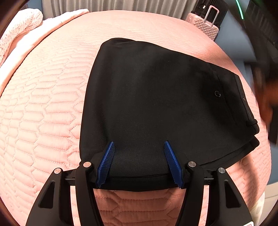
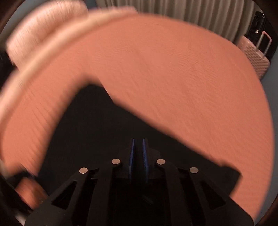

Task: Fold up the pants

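Black pants (image 1: 156,104) lie folded on a pink quilted bedspread (image 1: 43,113), waistband and button toward the right. My left gripper (image 1: 139,144) is open, its blue fingers (image 1: 106,161) spread over the near folded edge of the pants, holding nothing. In the blurred right wrist view my right gripper (image 2: 138,144) has its blue pads nearly together above the black pants (image 2: 97,130). I see no cloth between them. A dark blurred shape at the right edge of the left view may be the right gripper.
A pink-white blanket and pillow (image 1: 20,31) lie at the far left of the bed. A pink hard-shell suitcase (image 1: 206,26) stands beyond the bed's far right corner, also in the right view (image 2: 257,52). Grey curtains (image 1: 113,5) hang behind.
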Demonstrator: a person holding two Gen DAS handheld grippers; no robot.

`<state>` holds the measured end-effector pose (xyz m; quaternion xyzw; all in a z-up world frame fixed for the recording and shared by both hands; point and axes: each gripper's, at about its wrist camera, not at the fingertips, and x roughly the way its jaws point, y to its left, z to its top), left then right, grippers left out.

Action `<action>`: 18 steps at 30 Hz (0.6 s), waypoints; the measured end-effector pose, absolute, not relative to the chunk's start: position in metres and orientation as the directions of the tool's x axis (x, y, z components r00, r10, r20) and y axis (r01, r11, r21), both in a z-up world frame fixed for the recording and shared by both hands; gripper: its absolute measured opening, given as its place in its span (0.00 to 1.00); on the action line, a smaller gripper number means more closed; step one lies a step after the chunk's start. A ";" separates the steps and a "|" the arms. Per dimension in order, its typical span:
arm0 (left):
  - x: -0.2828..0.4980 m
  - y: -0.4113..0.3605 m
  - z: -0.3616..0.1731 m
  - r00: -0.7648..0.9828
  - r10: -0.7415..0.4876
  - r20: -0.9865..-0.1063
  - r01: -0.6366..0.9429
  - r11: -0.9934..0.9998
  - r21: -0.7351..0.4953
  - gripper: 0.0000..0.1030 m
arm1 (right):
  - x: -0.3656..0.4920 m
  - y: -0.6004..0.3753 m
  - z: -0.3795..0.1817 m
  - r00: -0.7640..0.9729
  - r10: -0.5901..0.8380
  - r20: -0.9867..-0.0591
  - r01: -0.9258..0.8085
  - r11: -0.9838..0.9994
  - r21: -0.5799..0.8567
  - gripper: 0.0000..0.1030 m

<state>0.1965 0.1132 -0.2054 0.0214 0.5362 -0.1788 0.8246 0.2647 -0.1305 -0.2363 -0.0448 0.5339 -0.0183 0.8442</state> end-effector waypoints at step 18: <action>0.301 0.069 -0.158 0.481 -0.073 -0.873 0.242 0.969 0.052 0.72 | 0.175 -0.209 -0.173 0.652 0.074 -0.754 0.152 0.962 0.226 0.11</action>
